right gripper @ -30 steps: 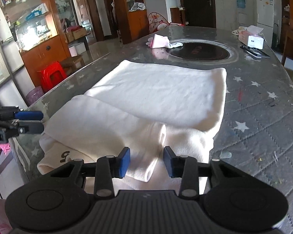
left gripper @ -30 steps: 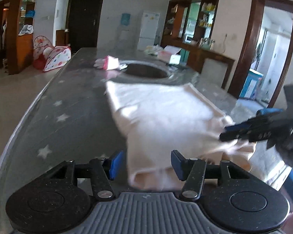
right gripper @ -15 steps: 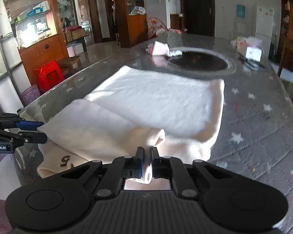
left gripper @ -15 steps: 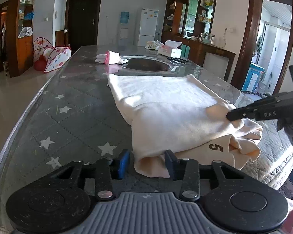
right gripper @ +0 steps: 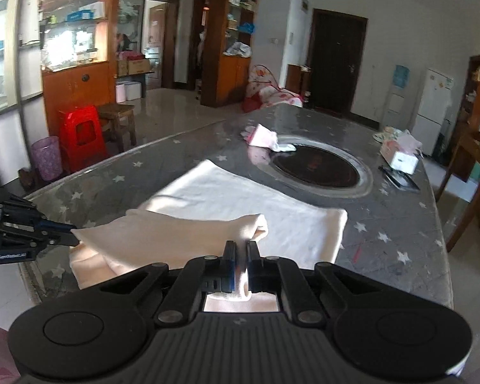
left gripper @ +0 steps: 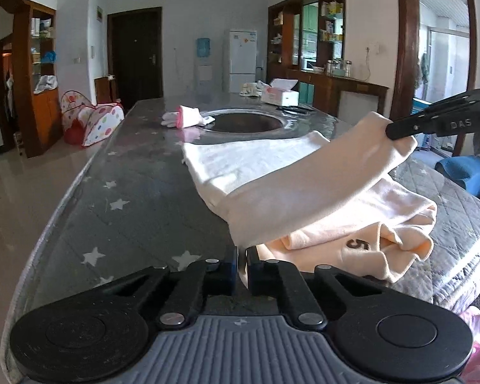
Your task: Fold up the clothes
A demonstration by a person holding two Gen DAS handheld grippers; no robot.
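Both claws, left claw (left gripper: pixel 242 257) and right claw (right gripper: pixel 239 252), seemingly clamped on cream shirt (left gripper: pixel 304 192).

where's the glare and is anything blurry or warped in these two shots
Left wrist view: sunlight glares off the table and whitens the flat part of the shirt; door frames bow at the fisheye edges. Right wrist view: bright patch on the shirt, backlit cabinet blown out, horizon tilted, slight softness.

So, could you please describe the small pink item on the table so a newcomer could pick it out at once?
Start at the long grey star-patterned table and find the dark round recess set into its far half. At the recess's rim lies a small pink-and-white glove bundle. It is far smaller and pinker than the cream garment spread nearby, and is not boxy like the tissue box.
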